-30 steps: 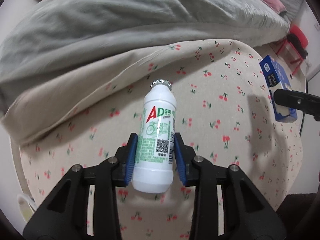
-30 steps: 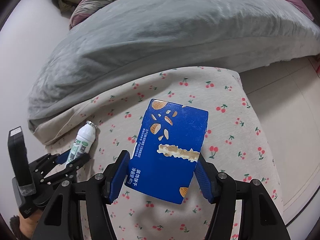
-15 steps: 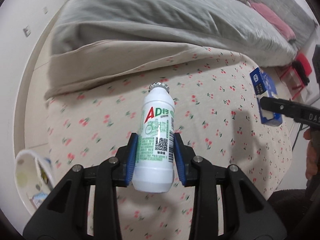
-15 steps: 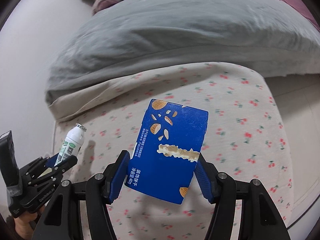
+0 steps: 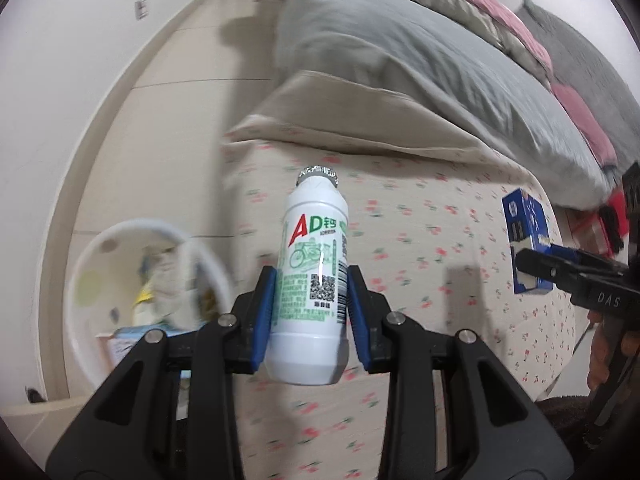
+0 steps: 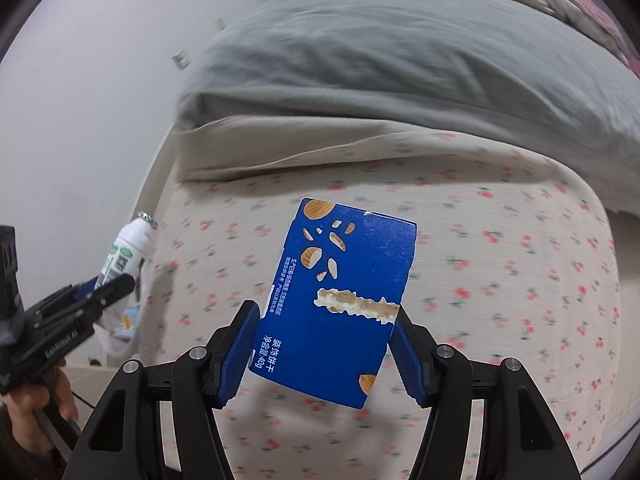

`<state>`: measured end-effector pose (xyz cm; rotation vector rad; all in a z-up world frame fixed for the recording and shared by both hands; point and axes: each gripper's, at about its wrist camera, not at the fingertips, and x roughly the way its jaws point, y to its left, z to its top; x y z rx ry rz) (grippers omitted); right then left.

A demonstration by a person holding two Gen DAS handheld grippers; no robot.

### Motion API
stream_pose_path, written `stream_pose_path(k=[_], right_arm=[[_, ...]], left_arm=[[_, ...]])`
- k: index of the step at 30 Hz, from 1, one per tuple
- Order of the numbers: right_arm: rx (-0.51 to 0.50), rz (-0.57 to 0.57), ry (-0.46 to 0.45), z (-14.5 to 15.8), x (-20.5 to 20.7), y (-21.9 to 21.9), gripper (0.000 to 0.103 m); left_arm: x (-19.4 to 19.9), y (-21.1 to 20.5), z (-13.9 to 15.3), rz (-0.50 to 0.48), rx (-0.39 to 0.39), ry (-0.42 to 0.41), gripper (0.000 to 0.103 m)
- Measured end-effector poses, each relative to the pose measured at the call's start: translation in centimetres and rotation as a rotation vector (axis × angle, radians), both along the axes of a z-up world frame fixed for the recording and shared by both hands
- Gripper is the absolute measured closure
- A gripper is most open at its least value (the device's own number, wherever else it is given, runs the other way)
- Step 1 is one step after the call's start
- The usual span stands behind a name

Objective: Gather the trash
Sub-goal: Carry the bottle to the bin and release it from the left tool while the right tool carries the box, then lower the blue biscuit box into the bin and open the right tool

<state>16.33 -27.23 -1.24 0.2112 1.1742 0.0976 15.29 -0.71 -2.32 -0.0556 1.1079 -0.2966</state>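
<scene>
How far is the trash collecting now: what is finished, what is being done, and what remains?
Done: the white bin on the floor already holds some wrappers. In hand: the left gripper is shut on the white AD bottle, and the right gripper is shut on the blue biscuit box, both lifted over the cherry-print sheet. Left: dropping both into the bin.

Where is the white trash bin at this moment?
In the left wrist view the white trash bin stands on the floor at the lower left, beside the bed, left of the bottle.
</scene>
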Motion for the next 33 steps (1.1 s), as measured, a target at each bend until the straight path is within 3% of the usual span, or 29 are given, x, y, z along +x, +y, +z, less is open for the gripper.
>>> stream_pose_path(k=[9,22,23,26,33], right_arm=[[0.004,0.092,0.018,-0.9,1.4,6.2,0.039],[0.02,0.178,0.032,-2.0,2.3,13.4,0.038],[0.02,0.182,0.033,-2.1,2.3,13.8,0.038],[0.015,0.193,0.04,-2.3,2.3,14.7,0.038],[0.013,0.22,0.046,-3.0,2.8,16.6,0.038]], left_arm=[[-1.4,7.8,-0.9,0.139,-0.018,0.011,0.066],[-0.7,13.8,-3.3,0.236,-0.049,0.032,0.065],[-0.6,13.9,-3.5,0.237,-0.044,0.027,0.061],[-0.5,14.1,-4.1,0.248,-0.027,0.041,0.028],[-2.0,15.7,-3.2,0.295,0.033,0.037,0.017]])
